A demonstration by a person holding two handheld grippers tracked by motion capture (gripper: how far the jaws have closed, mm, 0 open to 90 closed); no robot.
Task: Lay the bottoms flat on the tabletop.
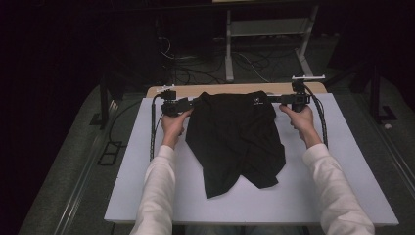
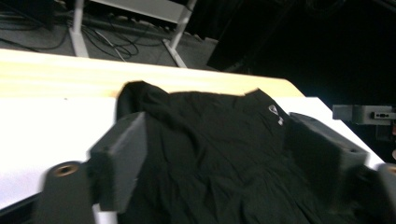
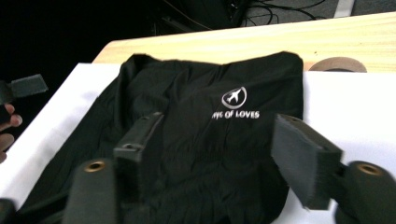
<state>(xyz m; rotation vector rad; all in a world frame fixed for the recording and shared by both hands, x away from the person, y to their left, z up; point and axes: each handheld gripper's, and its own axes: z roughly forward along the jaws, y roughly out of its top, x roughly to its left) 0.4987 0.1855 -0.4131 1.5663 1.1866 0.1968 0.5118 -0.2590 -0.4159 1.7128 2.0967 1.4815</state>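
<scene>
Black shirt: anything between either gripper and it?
Nothing visible. The black shirt lies alone on the white board. The left gripper and the right gripper are both open, with shirt fabric directly between and beyond their jaws.

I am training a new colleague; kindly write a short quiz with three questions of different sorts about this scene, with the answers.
1. True or false: the black garment lies on the white board.
2. Multiple choice: how do the jaws of both the left gripper and the right gripper stand? A) spread apart B) closed tight C) one of each
3. Short answer: what is printed in white on the garment, as the right gripper view shows it?

Key
1. True.
2. A: in each gripper view the two jaws stand wide apart with the cloth between them.
3. A round logo with a line of text under it.
</scene>
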